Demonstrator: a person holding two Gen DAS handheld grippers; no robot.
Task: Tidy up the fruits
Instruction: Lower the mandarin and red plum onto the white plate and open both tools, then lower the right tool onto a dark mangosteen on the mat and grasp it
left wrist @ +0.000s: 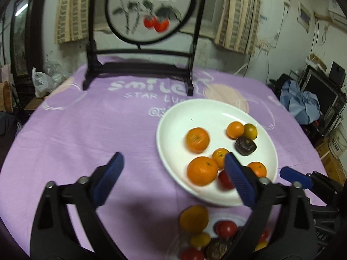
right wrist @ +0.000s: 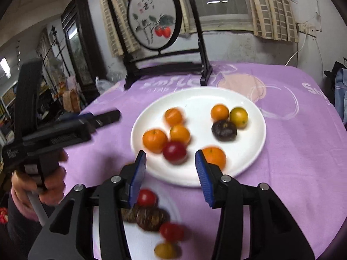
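A white plate on the purple tablecloth holds several oranges, a red tomato, a yellow-green fruit and a dark brown fruit. Near the front edge lie more fruits: an orange, red tomatoes and brown fruits. My left gripper is open and empty above the cloth left of the plate. My right gripper is open and empty above the plate's near rim.
A dark wooden stand with a round painted screen stands at the back of the table. The left gripper and the hand holding it show at the left of the right wrist view. Clutter lies beyond the table at right.
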